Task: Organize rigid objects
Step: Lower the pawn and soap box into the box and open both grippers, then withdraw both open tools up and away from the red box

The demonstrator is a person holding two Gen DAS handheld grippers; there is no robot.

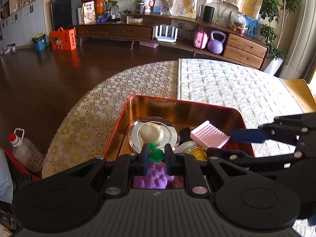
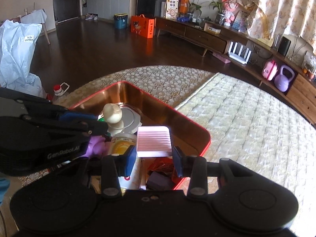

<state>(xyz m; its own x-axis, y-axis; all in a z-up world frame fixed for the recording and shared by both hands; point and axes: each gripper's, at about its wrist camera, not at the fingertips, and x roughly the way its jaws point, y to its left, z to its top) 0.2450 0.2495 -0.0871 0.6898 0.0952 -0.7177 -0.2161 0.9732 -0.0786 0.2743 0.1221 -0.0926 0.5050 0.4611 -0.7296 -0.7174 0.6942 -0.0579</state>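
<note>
A red tin box (image 1: 126, 108) with a copper inside stands on the patterned table; it also shows in the right wrist view (image 2: 205, 138). My left gripper (image 1: 156, 155) is shut on the green stem (image 1: 155, 154) of a purple toy grape bunch (image 1: 156, 176), held over the box. My right gripper (image 2: 155, 154) is shut on a pink ridged soap dish (image 2: 154, 141), also over the box; the dish also shows in the left wrist view (image 1: 209, 134). In the box lie a silver plate (image 1: 136, 136) with a cream onion-like ball (image 1: 151, 134) and a yellow-labelled jar (image 2: 120, 142).
A quilted cream mat (image 1: 227, 83) covers the table's right part. A plastic bottle with a red cap (image 1: 23, 150) stands left of the table. A low wooden cabinet (image 1: 244, 47) runs along the far wall. Red packets (image 2: 164, 167) lie in the box's near end.
</note>
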